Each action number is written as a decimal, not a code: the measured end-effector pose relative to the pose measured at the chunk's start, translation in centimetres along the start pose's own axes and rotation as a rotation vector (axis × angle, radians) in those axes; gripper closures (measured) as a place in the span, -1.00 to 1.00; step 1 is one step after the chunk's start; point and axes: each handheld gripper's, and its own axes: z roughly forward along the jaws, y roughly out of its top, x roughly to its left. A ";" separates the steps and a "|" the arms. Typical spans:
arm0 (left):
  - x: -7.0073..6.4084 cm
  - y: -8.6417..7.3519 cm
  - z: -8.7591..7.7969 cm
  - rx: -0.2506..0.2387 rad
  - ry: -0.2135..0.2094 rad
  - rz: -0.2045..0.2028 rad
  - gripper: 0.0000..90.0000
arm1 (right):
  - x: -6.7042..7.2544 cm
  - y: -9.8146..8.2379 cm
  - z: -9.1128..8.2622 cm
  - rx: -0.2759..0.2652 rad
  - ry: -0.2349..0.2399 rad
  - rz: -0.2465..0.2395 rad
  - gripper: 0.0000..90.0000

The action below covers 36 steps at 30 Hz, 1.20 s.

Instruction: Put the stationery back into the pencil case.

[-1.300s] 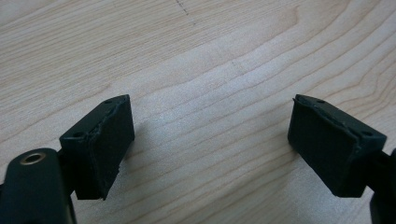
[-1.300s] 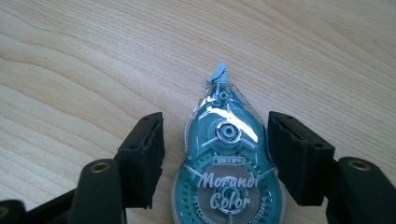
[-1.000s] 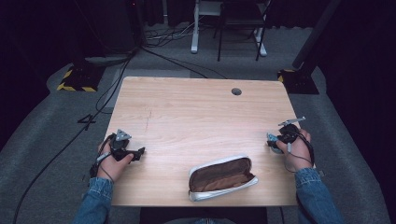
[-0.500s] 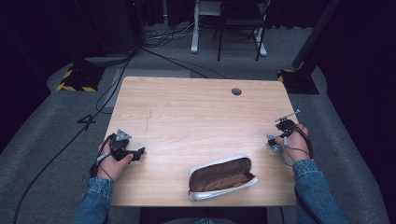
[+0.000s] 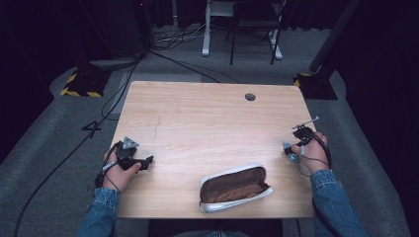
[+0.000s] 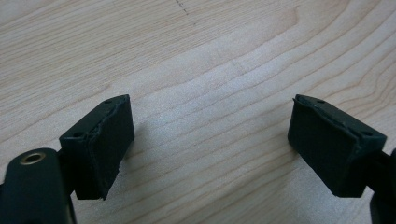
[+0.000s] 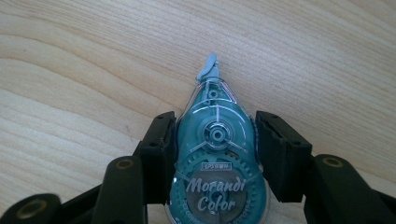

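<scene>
Right gripper (image 7: 215, 149), at the table's (image 5: 207, 123) 3 o'clock edge, has just closed, clamping a teal correction-tape dispenser (image 7: 215, 158). Left gripper (image 6: 210, 144), at 8 o'clock: jaws apart, empty.

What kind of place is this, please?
Probably a recording studio or lab: a bare wooden table stands on grey carpet, dark curtains hang behind, cables run across the floor, and yellow-black hazard tape marks a stand's base.

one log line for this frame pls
right gripper: shut on correction tape, jaws just closed | left gripper: open, nothing between, over table | pencil case: open, near edge
</scene>
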 end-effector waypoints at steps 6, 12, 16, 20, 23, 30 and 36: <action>0.0 0.0 0.0 0.001 -0.002 0.001 -0.67 | -0.2 -0.4 -0.4 0.000 0.005 0.017 0.12; 0.0 0.0 0.0 0.001 -0.002 0.000 -0.67 | 0.0 -0.3 -1.8 -0.031 0.003 0.005 0.12; 0.0 0.0 0.0 0.000 0.000 0.000 -0.67 | 0.2 -0.2 -2.7 -0.056 0.005 -0.005 0.12; 0.0 0.0 0.0 0.002 0.000 0.002 -0.67 | 0.5 -0.1 -4.1 -0.091 0.010 -0.011 0.12; 0.0 0.0 0.0 0.002 0.000 0.003 -0.67 | 0.9 -0.3 -5.3 -0.129 0.019 -0.015 0.12; 0.0 0.0 0.0 0.003 -0.001 0.004 -0.67 | 2.1 -1.1 -7.1 -0.200 0.049 -0.030 0.12; 0.0 0.0 0.0 0.002 0.000 0.004 -0.67 | 4.0 -2.4 -8.7 -0.273 0.096 -0.058 0.12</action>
